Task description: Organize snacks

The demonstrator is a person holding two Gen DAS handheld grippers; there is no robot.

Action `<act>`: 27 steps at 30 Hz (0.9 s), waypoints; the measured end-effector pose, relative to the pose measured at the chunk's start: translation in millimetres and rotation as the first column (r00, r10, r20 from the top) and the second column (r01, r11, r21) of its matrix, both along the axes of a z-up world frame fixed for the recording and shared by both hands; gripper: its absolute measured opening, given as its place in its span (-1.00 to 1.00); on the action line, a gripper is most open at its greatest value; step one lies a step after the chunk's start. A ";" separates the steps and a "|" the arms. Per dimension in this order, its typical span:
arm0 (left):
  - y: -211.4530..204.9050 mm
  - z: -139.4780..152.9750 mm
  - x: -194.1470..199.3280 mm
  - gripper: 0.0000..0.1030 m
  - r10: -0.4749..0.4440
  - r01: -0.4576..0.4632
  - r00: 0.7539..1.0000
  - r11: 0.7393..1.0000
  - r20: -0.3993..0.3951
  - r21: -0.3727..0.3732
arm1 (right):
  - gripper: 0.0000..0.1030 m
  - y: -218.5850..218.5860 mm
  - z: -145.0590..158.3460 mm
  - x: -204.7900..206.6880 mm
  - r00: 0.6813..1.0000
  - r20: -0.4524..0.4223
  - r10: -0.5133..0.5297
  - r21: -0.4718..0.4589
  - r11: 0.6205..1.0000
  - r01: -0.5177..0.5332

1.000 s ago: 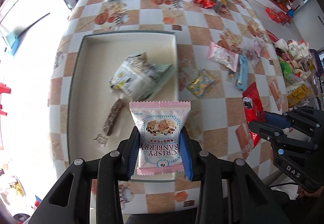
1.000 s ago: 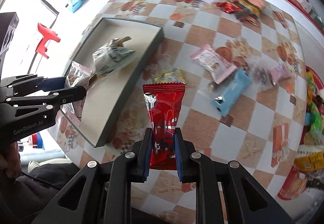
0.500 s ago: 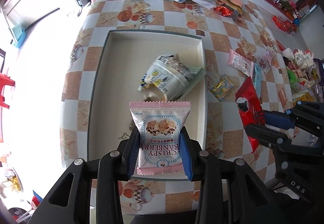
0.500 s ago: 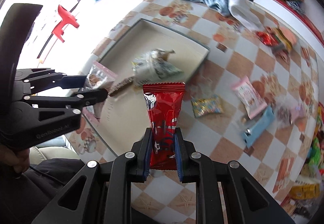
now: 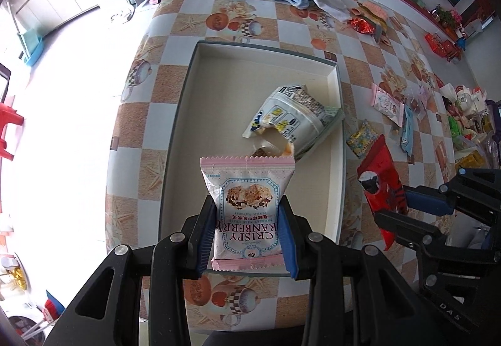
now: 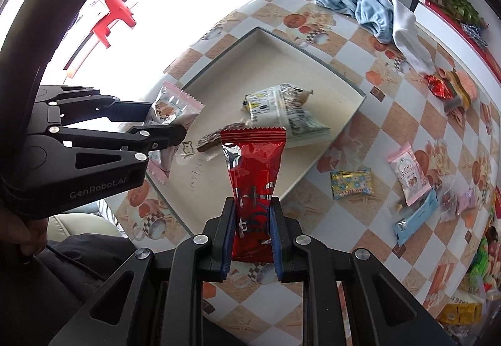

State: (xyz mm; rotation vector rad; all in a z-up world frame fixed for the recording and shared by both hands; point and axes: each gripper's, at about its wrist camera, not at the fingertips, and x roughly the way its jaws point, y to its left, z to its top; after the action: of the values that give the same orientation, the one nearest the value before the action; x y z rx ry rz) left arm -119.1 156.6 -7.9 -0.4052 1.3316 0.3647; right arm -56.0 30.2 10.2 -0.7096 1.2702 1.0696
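Carrying two snacks above tray (image 5: 188, 102). Left gripper (image 5: 247, 239) clamps pink cranberry packet (image 5: 247, 205) over tray's near edge; right gripper (image 6: 252, 236) clamps red packet (image 6: 253, 183) just outside tray's right edge. For clean drop: centre each packet over bare tray floor, clear of white pouch (image 5: 291, 117) and brown bar (image 6: 208, 139), lower, then release. Pink packet: flat, serrated ends. Red packet: glossy, crinkled.
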 end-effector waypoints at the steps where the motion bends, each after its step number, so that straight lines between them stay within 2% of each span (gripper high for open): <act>1: 1.4 -0.1 -1.0 -0.22 0.001 -0.001 1.000 1.000 0.000 0.000 | -0.58 1.6 0.0 -1.7 1.000 0.000 0.001 -0.001 1.000 -0.001; 16: 21.6 -3.0 -13.5 -0.22 0.003 -0.003 1.000 1.000 -0.006 0.005 | -0.58 24.6 -0.1 -16.8 1.000 0.016 0.009 0.008 1.000 -0.009; 27: 21.8 -0.2 -10.5 -0.22 -0.006 0.006 1.000 1.000 0.004 0.016 | -0.58 29.1 2.7 -21.2 1.000 0.026 0.005 0.020 1.000 -0.005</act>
State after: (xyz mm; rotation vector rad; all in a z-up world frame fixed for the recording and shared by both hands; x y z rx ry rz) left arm -129.6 178.4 -8.1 -0.3886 1.3251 0.3694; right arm -77.2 59.3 13.0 -0.7101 1.2347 1.0723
